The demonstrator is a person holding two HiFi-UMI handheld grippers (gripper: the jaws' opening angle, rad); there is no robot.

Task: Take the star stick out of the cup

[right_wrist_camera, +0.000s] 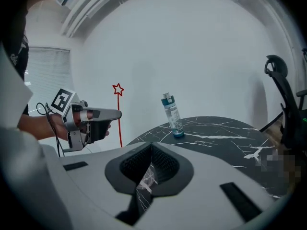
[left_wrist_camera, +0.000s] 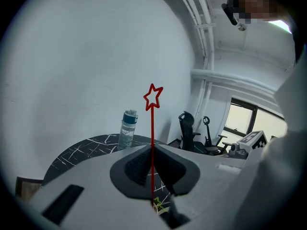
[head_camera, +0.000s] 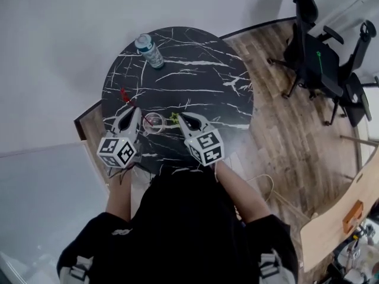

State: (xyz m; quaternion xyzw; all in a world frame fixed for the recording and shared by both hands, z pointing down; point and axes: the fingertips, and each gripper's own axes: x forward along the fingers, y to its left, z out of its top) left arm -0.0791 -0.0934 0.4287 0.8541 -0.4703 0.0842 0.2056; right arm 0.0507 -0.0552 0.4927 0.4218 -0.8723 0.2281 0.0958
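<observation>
Above the near edge of the black marble bench [head_camera: 201, 93], the left gripper [head_camera: 134, 112] has its jaws clamped on the red star stick [left_wrist_camera: 152, 128], upright just beside the clear cup [head_camera: 154, 123], while the right gripper [head_camera: 181, 118] shows jaws pressed together on nothing.

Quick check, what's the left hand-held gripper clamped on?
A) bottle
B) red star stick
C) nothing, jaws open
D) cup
B: in the left gripper view, the left hand-held gripper has its jaws shut on the shaft of the star stick, and the red star stands above them.
</observation>
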